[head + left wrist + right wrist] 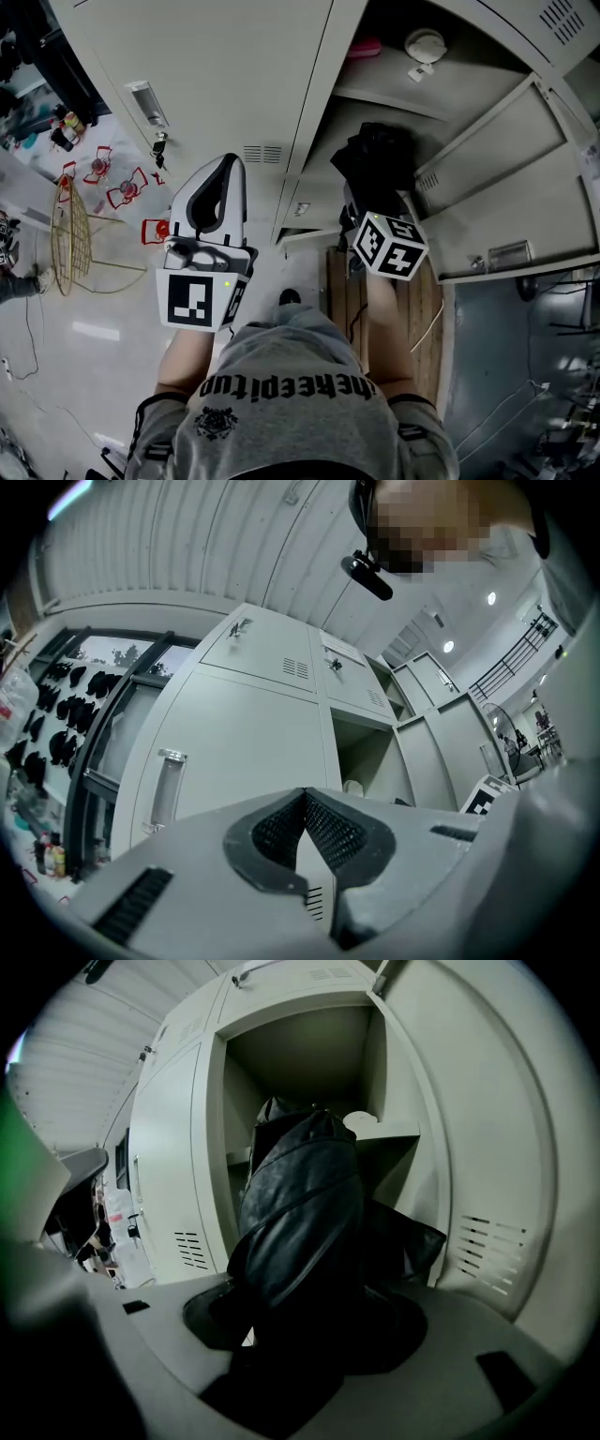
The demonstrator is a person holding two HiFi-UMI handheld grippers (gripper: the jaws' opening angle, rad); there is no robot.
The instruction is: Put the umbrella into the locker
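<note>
A folded black umbrella (377, 157) (302, 1206) is clamped in my right gripper (364, 204) (309, 1309), whose jaws are shut on its lower part. The umbrella's top points into the open locker compartment (394, 117) (300, 1058), at its mouth. The jaw tips are hidden under the fabric. My left gripper (225, 173) (305, 797) hangs in front of the closed locker door (216, 66) to the left. It is shut, the pads meeting at the tip with nothing between them.
The compartment's door (511, 192) swings open to the right. On the shelf above lie a pink object (364, 47) and a white round thing (425, 42). Keys (157, 148) hang from the left door's lock. A gold wire basket (70, 239) stands on the floor at left.
</note>
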